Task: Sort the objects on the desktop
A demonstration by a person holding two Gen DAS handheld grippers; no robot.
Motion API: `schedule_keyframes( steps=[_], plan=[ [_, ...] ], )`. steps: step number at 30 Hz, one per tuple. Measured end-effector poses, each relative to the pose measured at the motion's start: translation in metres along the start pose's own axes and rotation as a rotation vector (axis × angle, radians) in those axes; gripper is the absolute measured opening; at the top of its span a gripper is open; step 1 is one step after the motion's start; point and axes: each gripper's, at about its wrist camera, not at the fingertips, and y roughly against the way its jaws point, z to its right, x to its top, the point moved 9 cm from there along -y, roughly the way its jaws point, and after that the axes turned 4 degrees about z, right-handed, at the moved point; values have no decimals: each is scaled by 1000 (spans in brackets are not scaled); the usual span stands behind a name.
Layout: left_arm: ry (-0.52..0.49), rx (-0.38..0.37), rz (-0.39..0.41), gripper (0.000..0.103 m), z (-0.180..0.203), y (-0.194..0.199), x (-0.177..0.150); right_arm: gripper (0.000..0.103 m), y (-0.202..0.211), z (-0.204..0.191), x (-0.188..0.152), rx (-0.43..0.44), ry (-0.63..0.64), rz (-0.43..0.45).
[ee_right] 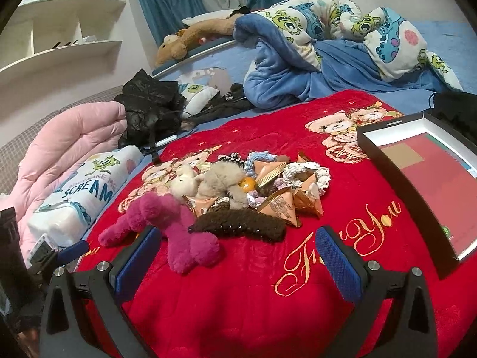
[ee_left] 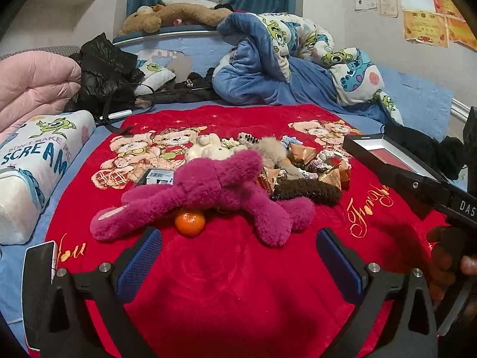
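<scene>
**Q:** How far along is the sorting?

**A:** By my reading, it has not started. Both my grippers hang over the red blanket [ee_right: 238, 298] with nothing in them: the left gripper [ee_left: 238, 256] spread wide just short of the magenta plush toy [ee_left: 208, 188], the right gripper [ee_right: 238, 256] equally wide in front of the brown fuzzy hair clip [ee_right: 238, 226]. Everything to be sorted lies in one heap at the middle of the blanket. The black box [ee_right: 387, 137], sitting at the right edge of the blanket, looks empty to me; I see only its red lining.

**Q:** What is in the heap, counted?

**A:** One magenta plush toy, nearest me, its limbs sprawled. One small cream plush [ee_right: 184, 182] and one grey-beige furry toy [ee_right: 217, 182] behind it, touching each other. One brown fuzzy hair clip at the heap's front. Two oranges: one orange [ee_left: 190, 223] tucked under the magenta plush, a second orange [ee_right: 248, 184] half buried among the furry pieces. Peach-coloured triangular snack packets [ee_right: 280, 208]: I count about five, though some overlap. Crocheted scrunchies [ee_right: 322, 176] in pale colours: at least three, tangled, so I cannot give a firm number. One barcoded black pack [ee_left: 158, 176] behind the plush, at the heap's left edge.

**Q:** What is left?

**A:** All of it, as far as I can judge.
</scene>
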Motion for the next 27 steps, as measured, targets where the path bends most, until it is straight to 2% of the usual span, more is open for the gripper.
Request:
schedule_keyframes(
  steps=[11, 27],
  plan=[
    [21, 3, -10, 103, -3, -2, 0, 103, -2, 3, -2, 18, -45, -20],
    [11, -12, -17, 103, 3, -5, 0, 103, -5, -10, -4, 55, 8, -33]
  ],
)
